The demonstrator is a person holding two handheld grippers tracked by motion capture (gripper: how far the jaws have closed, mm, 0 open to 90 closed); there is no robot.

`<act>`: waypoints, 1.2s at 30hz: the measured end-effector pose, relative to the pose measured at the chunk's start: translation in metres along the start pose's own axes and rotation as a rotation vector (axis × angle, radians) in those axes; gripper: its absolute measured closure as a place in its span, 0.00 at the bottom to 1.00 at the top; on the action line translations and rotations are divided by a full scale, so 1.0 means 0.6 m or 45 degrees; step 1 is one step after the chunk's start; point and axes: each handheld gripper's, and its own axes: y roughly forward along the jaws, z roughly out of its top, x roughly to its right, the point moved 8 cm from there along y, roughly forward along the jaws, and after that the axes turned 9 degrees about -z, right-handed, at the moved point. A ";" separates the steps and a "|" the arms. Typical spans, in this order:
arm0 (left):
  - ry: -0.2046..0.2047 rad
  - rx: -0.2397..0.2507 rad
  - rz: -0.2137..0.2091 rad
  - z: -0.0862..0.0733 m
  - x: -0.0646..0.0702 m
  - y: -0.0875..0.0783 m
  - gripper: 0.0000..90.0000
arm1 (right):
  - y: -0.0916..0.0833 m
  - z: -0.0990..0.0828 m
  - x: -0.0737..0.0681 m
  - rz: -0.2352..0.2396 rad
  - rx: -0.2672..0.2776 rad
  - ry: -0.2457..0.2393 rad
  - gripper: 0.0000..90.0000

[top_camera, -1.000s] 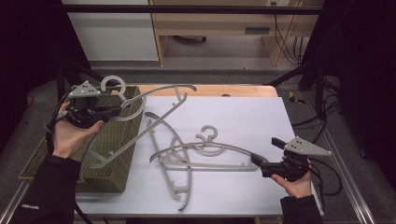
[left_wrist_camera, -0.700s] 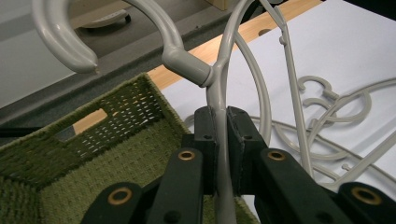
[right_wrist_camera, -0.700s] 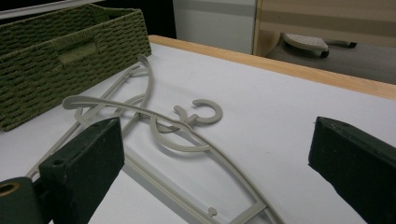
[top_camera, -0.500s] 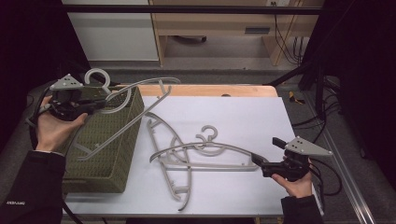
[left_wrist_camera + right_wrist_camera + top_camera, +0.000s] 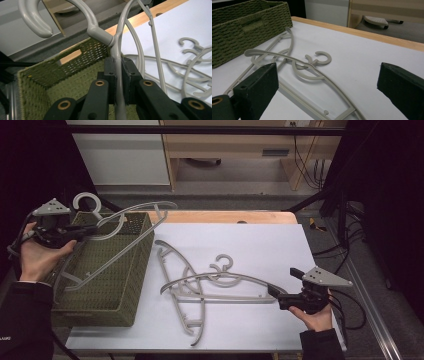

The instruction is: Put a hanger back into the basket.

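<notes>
Left gripper point(image 5: 92, 231), upper left of the high view: jaws clamped tight on the arm of 1 grey hanger point(image 5: 131, 212), just below its neck. The left gripper view confirms it — both pads point(image 5: 110, 75) press flat against the thin plastic bar. The hanger hangs tilted above the green woven basket point(image 5: 131, 307), hook up at the far left, 1 arm reaching out past the basket's right rim over the white table point(image 5: 280, 245).

Right gripper point(image 5: 274, 291), lower right of the high view: jaws wide apart, holding nothing, resting near the end of the topmost of the 2 hangers on the table point(image 5: 220, 282), which lie crossed at centre frame. Whether it touches that end cannot be told.

Risks, as judged:
- The held hanger looks about as long as the basket — lowered at this angle, its overhanging arm could catch the rim and lever out of the pinch.
- The grip sits on a narrow, smooth bar; any knock may make it swivel.
- The 2 crossed hangers could snag and drag together when 1 is lifted.
</notes>
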 end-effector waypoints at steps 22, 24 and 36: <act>-0.049 0.016 0.059 -0.061 -0.065 -0.036 0.92 | 0.008 -0.005 -0.003 -0.014 -0.027 -0.014 0.04; -0.050 0.012 0.061 -0.065 -0.071 -0.034 0.92 | 0.008 -0.005 -0.003 -0.014 -0.027 -0.015 0.04; -0.089 -0.009 0.081 -0.098 -0.111 -0.030 0.92 | 0.010 -0.006 -0.004 -0.017 -0.032 -0.017 0.05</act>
